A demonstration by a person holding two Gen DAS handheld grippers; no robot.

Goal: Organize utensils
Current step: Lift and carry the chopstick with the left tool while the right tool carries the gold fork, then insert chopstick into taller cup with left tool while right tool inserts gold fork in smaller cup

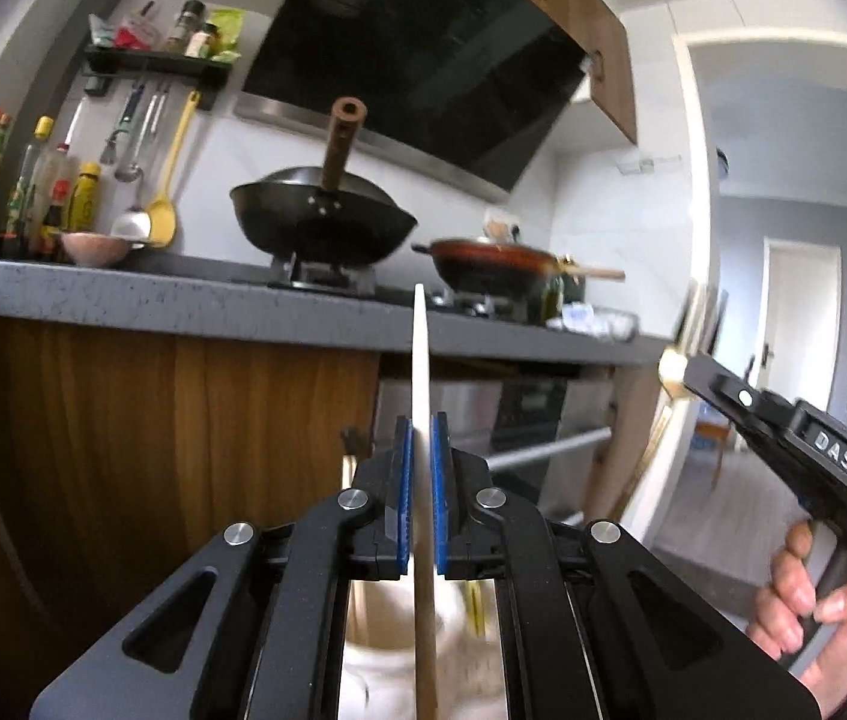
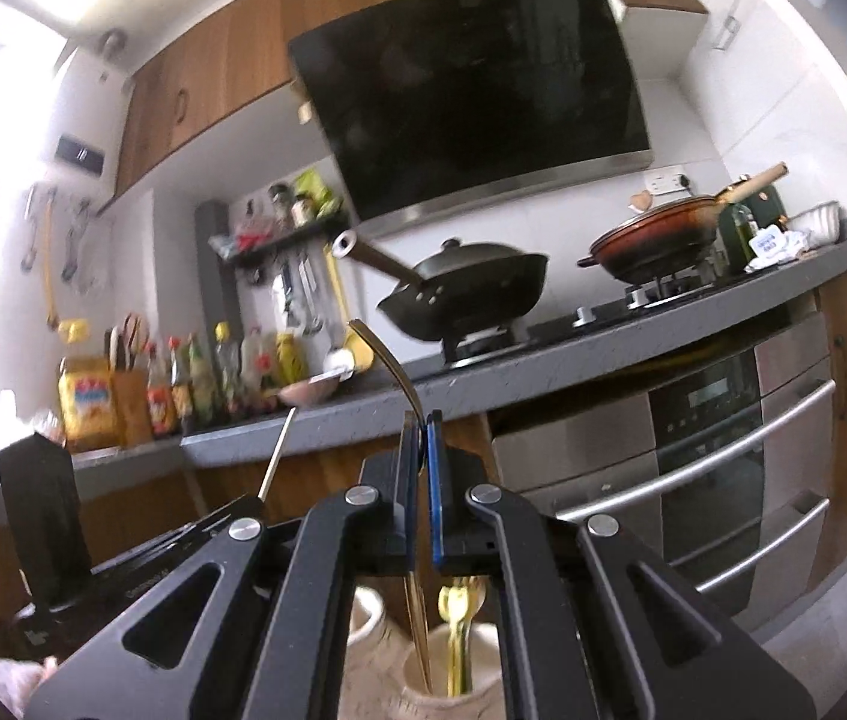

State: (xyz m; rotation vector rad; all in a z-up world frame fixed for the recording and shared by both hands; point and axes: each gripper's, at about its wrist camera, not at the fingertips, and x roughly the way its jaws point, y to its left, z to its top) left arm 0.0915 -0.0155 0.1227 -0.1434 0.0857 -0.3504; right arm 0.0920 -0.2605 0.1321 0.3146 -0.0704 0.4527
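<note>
Left wrist view: my left gripper [image 1: 421, 444] pinches a pale wooden utensil [image 1: 421, 372] upright, above a cream holder [image 1: 384, 648].

Right wrist view: my right gripper [image 2: 421, 441] clamps a gold utensil handle [image 2: 390, 360]; gold forks [image 2: 459, 606] stand in the holder [image 2: 423, 669] below.

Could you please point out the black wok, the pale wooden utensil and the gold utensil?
Black wok [image 1: 321, 228], left wrist view, front wall.
Pale wooden utensil [image 1: 421, 372], left wrist view, shaft above pads.
Gold utensil [image 2: 400, 381], right wrist view, curved handle.

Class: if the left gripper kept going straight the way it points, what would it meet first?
Probably the worktop edge by the stove; depth is unclear. The left gripper, shut on a pale utensil, points there.
</note>
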